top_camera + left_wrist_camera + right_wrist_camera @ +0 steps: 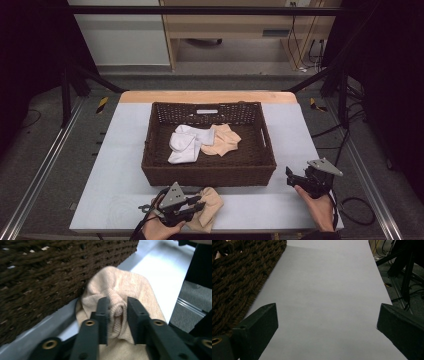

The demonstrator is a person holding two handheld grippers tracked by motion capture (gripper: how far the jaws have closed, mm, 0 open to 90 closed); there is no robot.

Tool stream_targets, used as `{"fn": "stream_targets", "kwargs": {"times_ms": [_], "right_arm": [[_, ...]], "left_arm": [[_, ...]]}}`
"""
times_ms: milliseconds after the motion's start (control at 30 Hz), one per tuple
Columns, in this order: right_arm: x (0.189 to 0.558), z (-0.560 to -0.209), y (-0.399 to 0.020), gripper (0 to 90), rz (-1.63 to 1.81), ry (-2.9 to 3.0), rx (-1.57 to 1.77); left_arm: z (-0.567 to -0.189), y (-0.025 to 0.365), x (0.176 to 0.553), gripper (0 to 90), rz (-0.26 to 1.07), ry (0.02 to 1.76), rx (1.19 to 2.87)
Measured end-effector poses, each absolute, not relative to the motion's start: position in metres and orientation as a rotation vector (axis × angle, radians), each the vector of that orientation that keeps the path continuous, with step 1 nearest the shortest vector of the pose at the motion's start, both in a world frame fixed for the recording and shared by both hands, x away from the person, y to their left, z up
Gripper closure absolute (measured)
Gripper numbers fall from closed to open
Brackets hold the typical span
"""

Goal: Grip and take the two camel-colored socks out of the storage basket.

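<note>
A beige sock (208, 207) (120, 290) lies on the white table just in front of the brown wicker basket (150, 165) (37, 277). My left gripper (192, 207) (117, 312) is shut on a fold of that sock near the table's front edge. Inside the basket lie a white sock (184, 144) and another beige sock (222, 140). My right gripper (295, 177) (327, 322) is held at the table's right front, jaws wide apart with nothing between them, beside the basket's right wall (234, 277).
The white table (115, 165) (327, 290) has free room left and right of the basket. A metal frame and cables (350, 130) stand on the floor around it. A wooden desk (240, 25) is at the back.
</note>
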State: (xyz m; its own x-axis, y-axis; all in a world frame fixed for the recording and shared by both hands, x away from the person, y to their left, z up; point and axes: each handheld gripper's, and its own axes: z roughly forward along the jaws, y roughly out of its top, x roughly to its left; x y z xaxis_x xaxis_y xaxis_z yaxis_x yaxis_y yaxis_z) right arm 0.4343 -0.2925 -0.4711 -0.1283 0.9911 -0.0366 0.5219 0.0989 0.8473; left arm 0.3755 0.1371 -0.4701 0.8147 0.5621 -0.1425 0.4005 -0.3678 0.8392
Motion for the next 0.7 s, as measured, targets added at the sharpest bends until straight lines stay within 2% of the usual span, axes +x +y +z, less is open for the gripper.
{"fn": "stream_targets", "kwargs": {"times_ms": [333, 700], "right_arm": [[0.434, -0.471, -0.293, 3.8, 0.926, 1.729, 1.491], [0.434, -0.471, -0.294, 3.8, 0.925, 1.724, 1.493]], "left_arm": [[-0.464, 0.159, 0.376, 54.8, 0.219, 0.757, 1.965], [-0.463, 0.204, 0.374, 51.0, 0.297, 0.852, 1.928]]}}
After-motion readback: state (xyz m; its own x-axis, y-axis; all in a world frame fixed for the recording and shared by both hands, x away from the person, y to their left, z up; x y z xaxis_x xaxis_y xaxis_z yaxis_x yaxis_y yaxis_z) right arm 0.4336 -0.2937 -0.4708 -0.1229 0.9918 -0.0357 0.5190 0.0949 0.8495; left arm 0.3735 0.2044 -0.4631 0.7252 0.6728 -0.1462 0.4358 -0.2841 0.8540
